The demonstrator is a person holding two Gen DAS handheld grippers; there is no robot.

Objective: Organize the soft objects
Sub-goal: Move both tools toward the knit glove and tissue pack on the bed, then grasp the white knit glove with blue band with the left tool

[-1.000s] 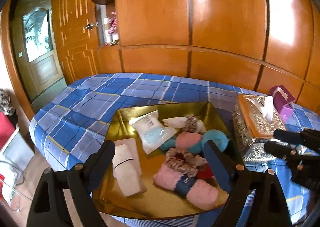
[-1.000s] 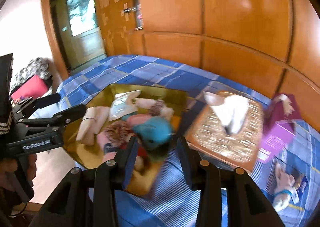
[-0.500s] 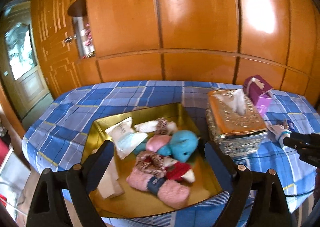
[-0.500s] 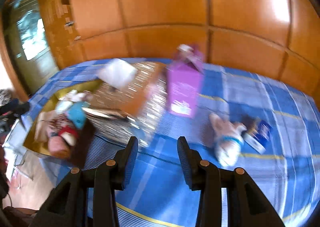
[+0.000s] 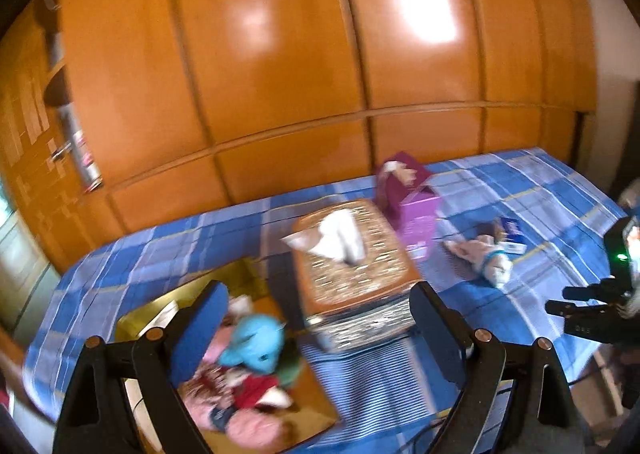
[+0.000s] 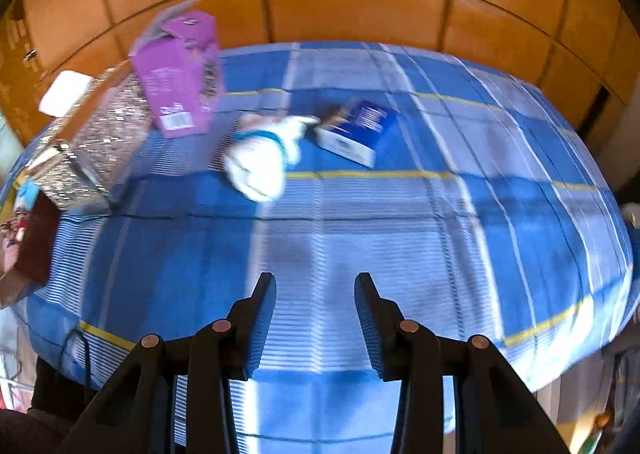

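A gold tray (image 5: pixel 240 278) at the table's left holds several soft things, among them a blue plush toy (image 5: pixel 256 340) and a pink rolled towel (image 5: pixel 256 428). A white soft toy with a blue band (image 6: pixel 260 157) lies loose on the blue plaid cloth right of the boxes; it also shows in the left wrist view (image 5: pixel 486 258). My left gripper (image 5: pixel 316 330) is open and empty, above the tray's right edge and the tissue box. My right gripper (image 6: pixel 316 318) is open and empty, above bare cloth well short of the white toy.
An ornate tissue box (image 5: pixel 352 274) stands right of the tray, with a purple carton (image 6: pixel 180 73) behind it. A small blue box (image 6: pixel 356 129) lies next to the white toy. Orange wood panelling (image 5: pixel 280 53) backs the table. The table's front edge (image 6: pixel 320 374) is near my right gripper.
Both views have swung right. The tray slid to the left edge of each view and the white toy and blue box came toward the middle. Both grippers stayed open and empty.
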